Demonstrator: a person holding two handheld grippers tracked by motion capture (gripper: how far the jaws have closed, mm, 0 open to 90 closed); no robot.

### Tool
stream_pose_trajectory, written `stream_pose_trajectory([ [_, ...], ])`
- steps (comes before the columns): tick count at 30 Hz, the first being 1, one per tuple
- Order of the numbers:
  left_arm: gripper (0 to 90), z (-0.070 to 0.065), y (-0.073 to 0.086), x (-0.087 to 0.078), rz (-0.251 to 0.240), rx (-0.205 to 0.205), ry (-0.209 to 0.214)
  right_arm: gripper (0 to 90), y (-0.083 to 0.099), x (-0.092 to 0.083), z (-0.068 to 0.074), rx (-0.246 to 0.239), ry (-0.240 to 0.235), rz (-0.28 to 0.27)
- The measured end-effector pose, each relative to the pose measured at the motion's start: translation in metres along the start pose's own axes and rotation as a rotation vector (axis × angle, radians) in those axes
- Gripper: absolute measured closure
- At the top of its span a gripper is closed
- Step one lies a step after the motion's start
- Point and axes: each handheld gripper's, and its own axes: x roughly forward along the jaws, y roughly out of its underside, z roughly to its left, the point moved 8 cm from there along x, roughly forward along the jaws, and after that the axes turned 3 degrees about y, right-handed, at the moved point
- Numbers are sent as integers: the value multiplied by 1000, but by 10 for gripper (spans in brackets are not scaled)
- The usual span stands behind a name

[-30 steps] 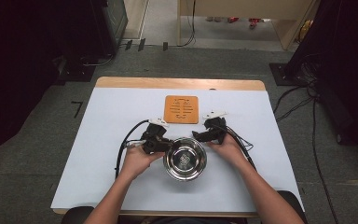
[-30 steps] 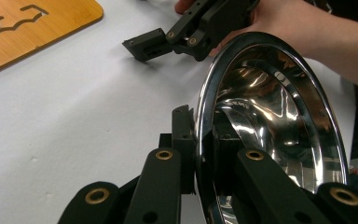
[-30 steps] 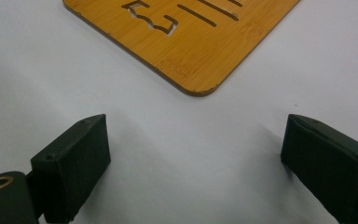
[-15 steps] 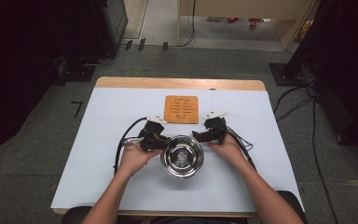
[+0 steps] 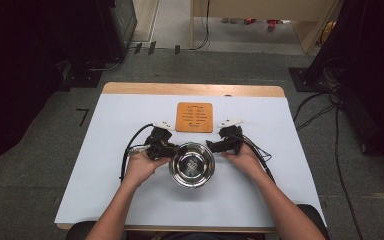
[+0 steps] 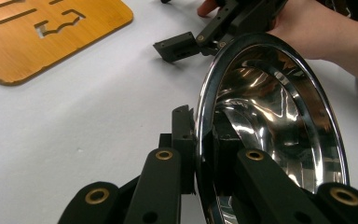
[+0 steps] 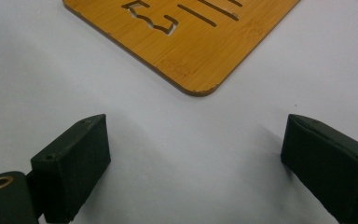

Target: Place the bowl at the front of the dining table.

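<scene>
1. At table centre, near the person's edge: steel bowl (image 5: 191, 164) on the white table (image 5: 105, 190), just short of the bamboo trivet (image 5: 194, 117).
2. Left gripper (image 6: 204, 154) clamped on the bowl's rim, one jaw outside, one inside the wall.
3. Right gripper (image 7: 193, 163) released, jaws wide over bare table, nothing between them, near the trivet corner.
4. Risk: thin polished rim, single-point pinch. Likely to pivot or slide out on lift; would clatter back down.
5. Risk: bowl swinging right could strike the open right jaws just beside it.
6. Risk: drag instead of lift could shove the trivet off position.
7. Fix: lift slow, keep rim level, move right gripper clear first.
</scene>
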Motion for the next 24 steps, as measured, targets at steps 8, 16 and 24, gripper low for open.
stream_pose_trajectory([
  [8, 846, 3, -1, -3, 0, 1, -11, 73, 0, 0, 0, 1, 0, 0],
  [16, 846, 11, -4, -8, -4, -19, -39, 73, 0, 0, 0, 0, 0, 0],
  [24, 846, 21, -13, -13, -18, -50, -49, 74, 0, 0, 0, 0, 0, -2],
])
